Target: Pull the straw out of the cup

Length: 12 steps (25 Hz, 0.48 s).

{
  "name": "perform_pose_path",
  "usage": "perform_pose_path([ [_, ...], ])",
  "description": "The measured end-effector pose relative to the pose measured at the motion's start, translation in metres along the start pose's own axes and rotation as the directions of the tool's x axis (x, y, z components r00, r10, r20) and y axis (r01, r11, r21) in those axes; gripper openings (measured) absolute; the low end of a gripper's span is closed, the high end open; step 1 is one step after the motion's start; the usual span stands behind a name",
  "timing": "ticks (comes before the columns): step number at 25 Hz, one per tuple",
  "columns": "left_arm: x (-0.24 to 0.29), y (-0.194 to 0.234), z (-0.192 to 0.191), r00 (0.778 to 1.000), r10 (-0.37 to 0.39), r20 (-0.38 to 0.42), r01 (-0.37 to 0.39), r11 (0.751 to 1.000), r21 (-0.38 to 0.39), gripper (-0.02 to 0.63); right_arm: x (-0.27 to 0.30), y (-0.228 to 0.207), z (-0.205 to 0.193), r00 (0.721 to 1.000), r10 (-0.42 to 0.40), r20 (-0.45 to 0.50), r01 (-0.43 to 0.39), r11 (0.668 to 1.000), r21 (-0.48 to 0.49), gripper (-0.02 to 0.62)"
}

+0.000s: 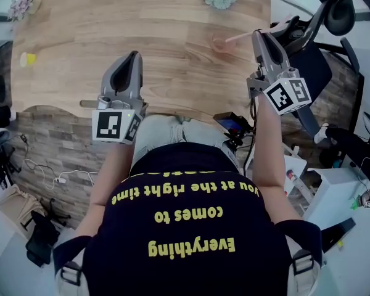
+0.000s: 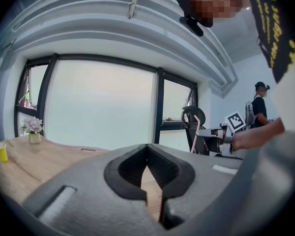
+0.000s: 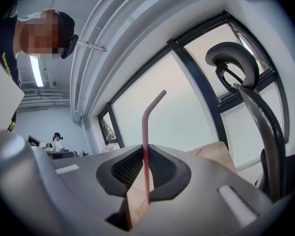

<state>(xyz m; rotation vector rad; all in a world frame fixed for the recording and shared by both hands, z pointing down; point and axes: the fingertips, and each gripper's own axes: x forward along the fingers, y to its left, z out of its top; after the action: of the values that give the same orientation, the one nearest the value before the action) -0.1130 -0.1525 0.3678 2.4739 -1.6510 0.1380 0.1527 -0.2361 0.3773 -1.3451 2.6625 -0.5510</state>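
Straw (image 3: 145,151) pinched in right gripper (image 1: 259,37) fingers near cup (image 1: 220,44); left gripper (image 1: 131,59) fingers pressed together; chair (image 3: 258,112) beside.

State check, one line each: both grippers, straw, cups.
right gripper: jaws shut on the straw.
pink bendy plastic straw: upright in those jaws; whether its end is clear of the cup, cannot tell.
left gripper: jaws shut, empty.
pink plastic cup: upright on the wooden table.
small yellow cup: upright.

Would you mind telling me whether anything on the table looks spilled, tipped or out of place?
Nothing stands out: the cup appears upright on the table with no spill visible, and the pink straw sits clamped in the right gripper.
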Motion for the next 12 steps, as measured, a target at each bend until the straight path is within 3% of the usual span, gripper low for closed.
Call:
perform_pose_path([
  [12,-0.013,-0.023,0.002,1.0,-0.018,0.018,0.018,1.0,0.006,0.0,-0.031,0.018,0.01,0.999,0.042,0.02,-0.042,0.999,-0.003,0.04],
])
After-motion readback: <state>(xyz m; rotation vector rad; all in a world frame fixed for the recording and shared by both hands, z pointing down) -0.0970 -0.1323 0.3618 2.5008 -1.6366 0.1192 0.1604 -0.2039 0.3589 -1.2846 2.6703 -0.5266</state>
